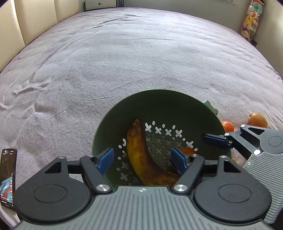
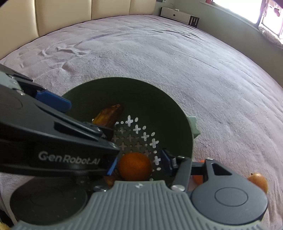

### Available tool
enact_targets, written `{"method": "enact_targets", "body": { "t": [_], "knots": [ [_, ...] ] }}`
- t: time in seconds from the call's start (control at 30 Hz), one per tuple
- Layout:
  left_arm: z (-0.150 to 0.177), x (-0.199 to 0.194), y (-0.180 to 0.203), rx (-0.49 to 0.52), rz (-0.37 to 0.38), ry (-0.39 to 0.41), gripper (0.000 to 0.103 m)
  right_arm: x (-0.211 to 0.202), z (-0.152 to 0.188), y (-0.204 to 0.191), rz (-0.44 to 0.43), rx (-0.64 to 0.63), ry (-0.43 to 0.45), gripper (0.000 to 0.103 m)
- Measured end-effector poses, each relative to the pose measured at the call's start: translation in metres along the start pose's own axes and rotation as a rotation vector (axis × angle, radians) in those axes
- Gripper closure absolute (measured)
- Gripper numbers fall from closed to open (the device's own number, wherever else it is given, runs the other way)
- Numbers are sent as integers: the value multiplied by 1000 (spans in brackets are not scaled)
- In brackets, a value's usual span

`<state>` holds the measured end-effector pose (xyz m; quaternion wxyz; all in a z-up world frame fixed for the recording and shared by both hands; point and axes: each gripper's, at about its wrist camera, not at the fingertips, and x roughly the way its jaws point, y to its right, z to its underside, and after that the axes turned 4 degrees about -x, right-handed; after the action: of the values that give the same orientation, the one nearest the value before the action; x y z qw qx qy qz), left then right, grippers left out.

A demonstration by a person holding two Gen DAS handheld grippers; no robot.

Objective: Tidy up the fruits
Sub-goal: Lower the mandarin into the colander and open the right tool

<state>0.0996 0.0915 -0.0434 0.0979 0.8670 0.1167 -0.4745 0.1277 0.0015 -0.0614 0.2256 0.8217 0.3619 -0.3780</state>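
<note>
Right wrist view: orange (image 2: 134, 166) lies between wide-spread right fingers (image 2: 166, 160); left fingers (image 1: 106, 160) wide over banana (image 1: 141, 155).

A wide bed (image 1: 123, 62) under a mauve cover meets a cream padded headboard (image 2: 79, 16), with a bright window (image 2: 268, 16) far right.

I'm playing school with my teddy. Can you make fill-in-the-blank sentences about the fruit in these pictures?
1. The banana lies inside the green ____.
2. Next to the banana in the colander sits a round ____.
3. The colander rests on a ____ blanket.
4. The left gripper is ____, holding nothing.

Missing words: colander; orange; purple; open
</note>
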Motion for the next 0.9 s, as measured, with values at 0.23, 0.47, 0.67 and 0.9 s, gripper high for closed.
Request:
{"method": "enact_targets", "body": {
  "t": [0.23,0.47,0.67,0.9],
  "knots": [
    [-1,-10,-2,-27,23,16,17,-17,1,-2,17,9,31,33],
    [0,-25,3,-11,50,42,17,-41,6,-4,58,27,55,25],
    [2,-37,8,2,71,64,17,-64,15,-4,98,49,67,18],
    [10,-51,18,39,95,82,17,-91,28,-3,148,98,80,12]
  ]
}}
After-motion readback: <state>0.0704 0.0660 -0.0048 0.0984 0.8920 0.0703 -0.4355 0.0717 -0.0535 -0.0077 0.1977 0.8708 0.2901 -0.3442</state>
